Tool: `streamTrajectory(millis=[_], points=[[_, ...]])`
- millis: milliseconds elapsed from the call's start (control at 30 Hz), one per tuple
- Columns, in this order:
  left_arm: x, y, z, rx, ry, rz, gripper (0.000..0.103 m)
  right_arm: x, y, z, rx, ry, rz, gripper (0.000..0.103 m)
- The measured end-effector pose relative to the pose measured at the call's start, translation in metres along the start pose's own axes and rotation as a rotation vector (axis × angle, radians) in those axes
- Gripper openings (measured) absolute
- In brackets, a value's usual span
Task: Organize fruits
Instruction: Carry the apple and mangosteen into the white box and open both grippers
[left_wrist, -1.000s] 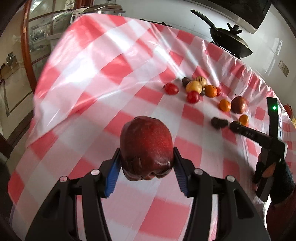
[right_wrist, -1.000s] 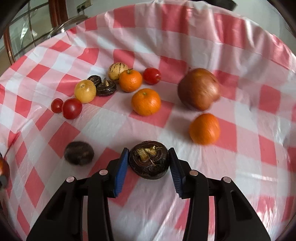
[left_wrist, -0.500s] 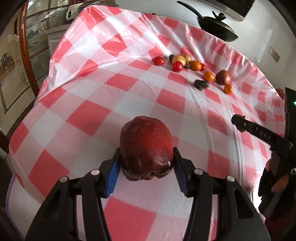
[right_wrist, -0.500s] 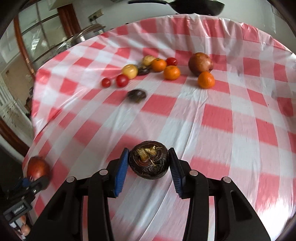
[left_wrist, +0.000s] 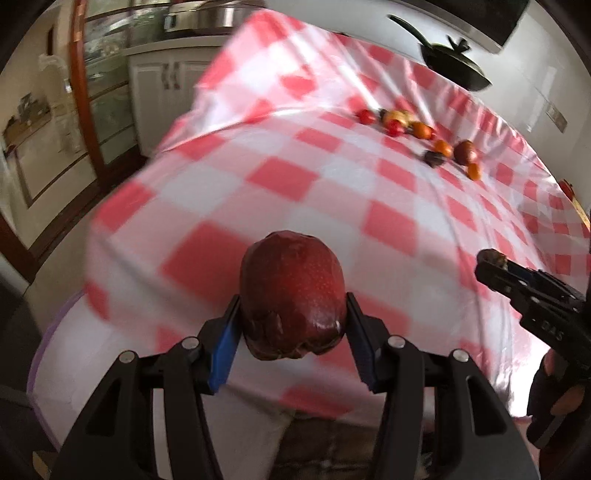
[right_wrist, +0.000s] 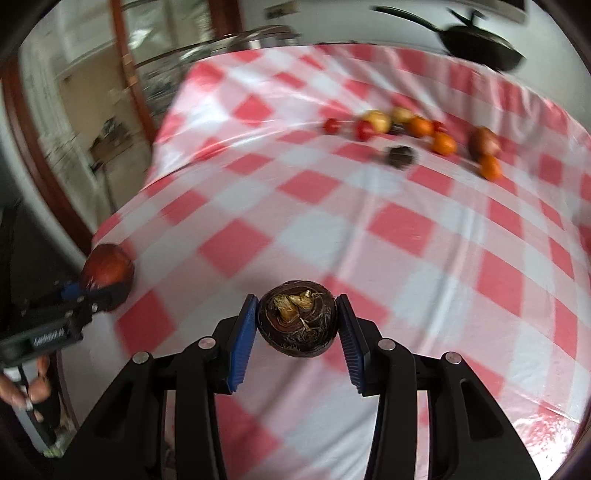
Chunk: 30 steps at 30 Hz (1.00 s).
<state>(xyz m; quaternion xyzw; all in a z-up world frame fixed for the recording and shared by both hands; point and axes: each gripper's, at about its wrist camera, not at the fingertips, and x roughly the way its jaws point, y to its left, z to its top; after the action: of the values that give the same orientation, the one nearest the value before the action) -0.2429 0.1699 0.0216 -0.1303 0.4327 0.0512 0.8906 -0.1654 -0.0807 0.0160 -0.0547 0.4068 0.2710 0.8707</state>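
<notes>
My left gripper (left_wrist: 293, 317) is shut on a dark red apple (left_wrist: 291, 291) and holds it above the near edge of the table. My right gripper (right_wrist: 297, 321) is shut on a dark brown water chestnut (right_wrist: 297, 323) over the near part of the red-and-white checked cloth (right_wrist: 369, 221). The left gripper with the apple (right_wrist: 107, 271) shows at the left of the right wrist view. The right gripper (left_wrist: 495, 266) shows at the right of the left wrist view. The other fruits lie far off: tomatoes (right_wrist: 364, 130), oranges (right_wrist: 443, 143), a yellow fruit (right_wrist: 377, 120), a brown-red fruit (right_wrist: 484, 141) and a dark chestnut (right_wrist: 400, 157).
A black pan (right_wrist: 480, 44) stands beyond the far edge of the table. A cabinet with glass doors and a wooden frame (left_wrist: 88, 103) is at the left. The cloth hangs over the table's near edge (left_wrist: 184, 354). The floor is below.
Both grippers have pulled back from the fruit group toward the near edge of the table and risen, each still holding its fruit. The fruit pile now looks small and far.
</notes>
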Motion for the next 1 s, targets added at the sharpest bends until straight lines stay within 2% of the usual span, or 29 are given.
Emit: streamTrajectory(millis=[133, 333, 533, 633, 800, 900, 1000], points=[[-0.021, 0.044, -0.018, -0.061, -0.024, 0.045, 0.054, 0.002, 0.038, -0.003, -0.084, 0.007, 0.044, 0.043], [-0.040, 0.093, -0.044, -0.165, -0.048, 0.061, 0.054, 0.004, 0.098, -0.010, -0.210, 0.015, 0.132, 0.043], [-0.040, 0.132, -0.072, -0.257, -0.017, 0.095, 0.054, 0.013, 0.156, -0.023, -0.325, 0.070, 0.268, 0.043], [-0.038, 0.145, -0.085, -0.269, 0.005, 0.130, 0.054, 0.022, 0.180, -0.033, -0.380, 0.107, 0.319, 0.043], [-0.020, 0.162, -0.109, -0.270, 0.079, 0.185, 0.054, 0.052, 0.229, -0.060, -0.529, 0.208, 0.360, 0.043], [-0.003, 0.172, -0.122, -0.283, 0.145, 0.199, 0.054, 0.078, 0.251, -0.080, -0.608, 0.286, 0.351, 0.043], [0.017, 0.179, -0.133, -0.283, 0.225, 0.243, 0.054, 0.108, 0.269, -0.098, -0.671, 0.370, 0.318, 0.043]])
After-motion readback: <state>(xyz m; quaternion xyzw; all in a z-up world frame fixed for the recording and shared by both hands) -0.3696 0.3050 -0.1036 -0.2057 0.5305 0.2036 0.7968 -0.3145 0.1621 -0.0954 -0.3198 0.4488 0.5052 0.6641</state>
